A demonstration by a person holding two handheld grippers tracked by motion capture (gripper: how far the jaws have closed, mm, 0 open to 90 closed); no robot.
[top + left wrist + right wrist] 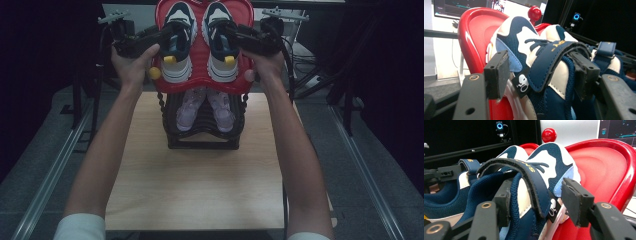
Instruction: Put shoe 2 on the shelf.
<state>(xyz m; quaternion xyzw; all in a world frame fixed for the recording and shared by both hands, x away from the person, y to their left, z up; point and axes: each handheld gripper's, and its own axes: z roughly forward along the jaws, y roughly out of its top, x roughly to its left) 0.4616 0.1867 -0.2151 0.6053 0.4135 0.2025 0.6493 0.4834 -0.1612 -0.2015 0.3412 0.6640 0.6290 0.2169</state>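
Observation:
A pair of navy-and-white sneakers stands on the red top shelf of a shoe rack. My left gripper reaches into the left sneaker. In the left gripper view, that gripper is open, its jaws astride the strap and side wall of the sneaker, and the outer pad is just off the side. My right gripper is at the right sneaker. In the right gripper view, that gripper is open; one jaw is inside the sneaker, and the outer pad is off it.
Below the red shelf, a pale pink pair rests on a black shelf of the rack, which stands at the far end of a wooden table. A red ball knob tops the rack. Dark frames and rails flank the table.

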